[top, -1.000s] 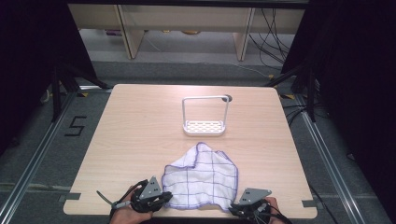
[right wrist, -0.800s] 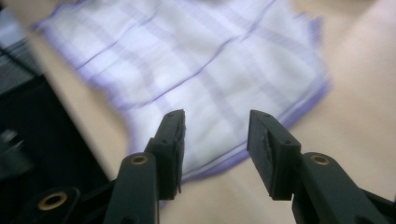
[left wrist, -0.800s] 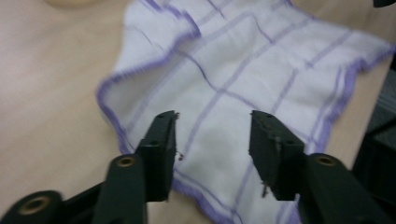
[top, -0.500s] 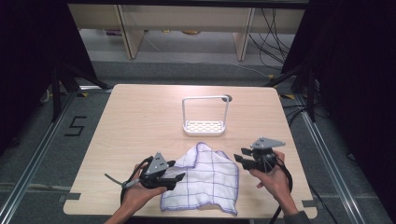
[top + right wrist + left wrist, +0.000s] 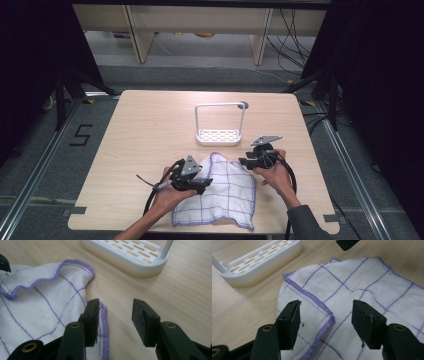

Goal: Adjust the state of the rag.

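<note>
A white cloth with a purple grid (image 5: 220,192) lies rumpled on the near half of the wooden table (image 5: 150,130). My left gripper (image 5: 202,184) hovers over its left side. The jaws have just been opening and now stand open (image 5: 325,315) above a folded purple hem of the cloth (image 5: 322,307), pressing on nothing. My right gripper (image 5: 245,162) is at the cloth's far right corner. It too has just been opening and is open (image 5: 115,315). Its left jaw is over the cloth's edge (image 5: 103,322), with bare wood between the jaws.
A white slotted rack (image 5: 219,135) with a tall wire handle stands just beyond the cloth, close ahead of both grippers (image 5: 259,262) (image 5: 130,255). Bare tabletop stretches to the left and far side. Black frames and cables flank the table.
Both grippers have moved from the table's front edge away from the person, along the cloth's sides. Their jaws have opened. The cloth's outline has shifted, with its near edge now lower.
</note>
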Demonstrator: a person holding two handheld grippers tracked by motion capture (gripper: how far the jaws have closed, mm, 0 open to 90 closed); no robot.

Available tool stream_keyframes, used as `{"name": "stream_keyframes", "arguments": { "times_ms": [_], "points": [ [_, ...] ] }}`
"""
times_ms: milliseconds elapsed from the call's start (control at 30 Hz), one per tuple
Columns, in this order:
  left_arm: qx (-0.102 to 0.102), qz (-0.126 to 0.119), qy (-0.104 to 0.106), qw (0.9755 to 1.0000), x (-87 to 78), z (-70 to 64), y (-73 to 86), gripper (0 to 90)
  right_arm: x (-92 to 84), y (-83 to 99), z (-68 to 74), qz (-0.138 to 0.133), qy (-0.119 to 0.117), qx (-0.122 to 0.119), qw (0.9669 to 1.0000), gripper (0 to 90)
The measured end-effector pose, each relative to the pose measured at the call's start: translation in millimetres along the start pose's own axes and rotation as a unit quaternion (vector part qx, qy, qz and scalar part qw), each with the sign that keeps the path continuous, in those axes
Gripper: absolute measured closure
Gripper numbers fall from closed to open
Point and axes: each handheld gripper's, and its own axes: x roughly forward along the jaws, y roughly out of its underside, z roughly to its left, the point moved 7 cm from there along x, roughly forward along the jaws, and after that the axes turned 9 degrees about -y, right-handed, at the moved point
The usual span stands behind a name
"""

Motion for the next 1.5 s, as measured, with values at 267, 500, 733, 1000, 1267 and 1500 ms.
{"name": "stream_keyframes", "arguments": {
  "times_ms": [267,500,733,1000,1267,1500],
  "points": [
    [0.022,0.016,-0.007,0.9996,16.3,9.9,6.0,63.2,15.2,2.4,-2.8,0.017,-0.005,0.012,0.9998,57.0],
    [0.036,0.007,-0.021,0.9991,15.7,25.7,6.6,84.6,33.6,2.7,8.5,0.046,-0.019,-0.001,0.9988,72.3],
    [-0.002,-0.014,-0.049,0.9987,3.5,57.0,0.6,85.8,9.0,-9.9,1.0,0.013,0.007,-0.019,0.9997,85.6],
    [-0.049,-0.013,-0.064,0.9966,10.9,92.5,5.4,85.8,-19.2,-14.7,-21.9,-0.011,0.050,0.001,0.9987,85.5],
    [-0.082,-0.005,-0.062,0.9947,31.0,109.8,15.8,85.2,1.0,4.1,-41.8,0.005,0.073,0.019,0.9971,81.9],
    [-0.113,-0.008,-0.059,0.9918,34.4,117.3,18.7,72.3,0.7,3.6,-50.8,0.012,0.094,0.023,0.9953,66.5]
  ]
}}
